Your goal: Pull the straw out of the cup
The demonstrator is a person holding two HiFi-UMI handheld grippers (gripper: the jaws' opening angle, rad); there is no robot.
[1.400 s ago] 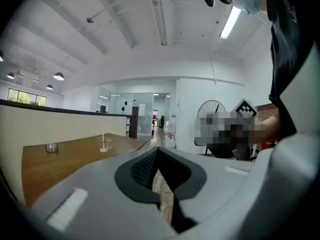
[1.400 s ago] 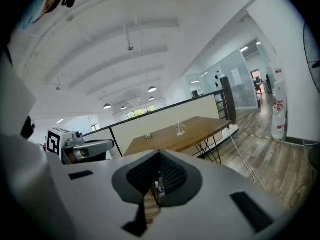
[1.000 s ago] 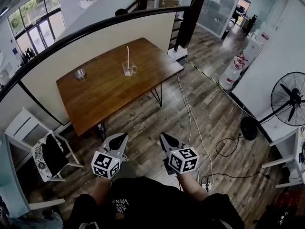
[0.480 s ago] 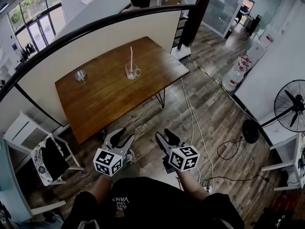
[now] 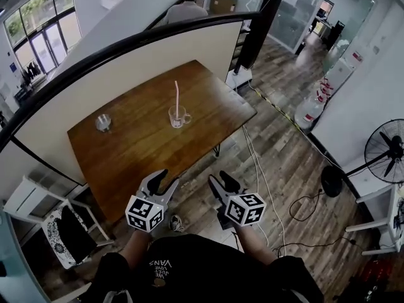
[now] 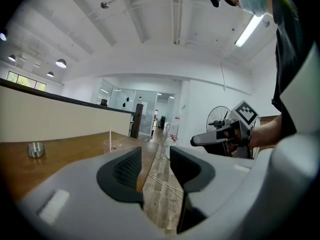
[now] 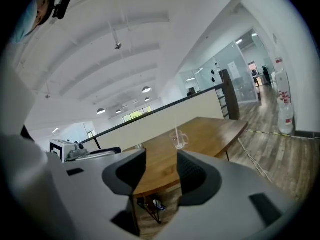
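Note:
A clear glass cup (image 5: 178, 117) with a handle stands near the middle of the brown wooden table (image 5: 139, 150). A pale pink straw (image 5: 177, 95) stands upright in it. Both grippers hang over the floor short of the table's near edge, far from the cup. My left gripper (image 5: 163, 181) is open with nothing between its jaws, and so is my right gripper (image 5: 221, 182). In the left gripper view the cup (image 6: 111, 145) shows small, beyond the left gripper (image 6: 156, 156). The right gripper view has the cup (image 7: 180, 141) straight ahead, past the right gripper (image 7: 161, 166).
A small round metal dish (image 5: 103, 122) sits on the table's left part. A low partition with a dark rail (image 5: 126, 36) runs behind the table. Cables (image 5: 254, 163) lie on the wood floor at right. A standing fan (image 5: 385, 145) and water bottles (image 5: 310, 111) are farther right; a white chair (image 5: 38, 201) at left.
Both grippers' jaws went from shut to open. The table and cup have come nearer in the head view as I moved toward them.

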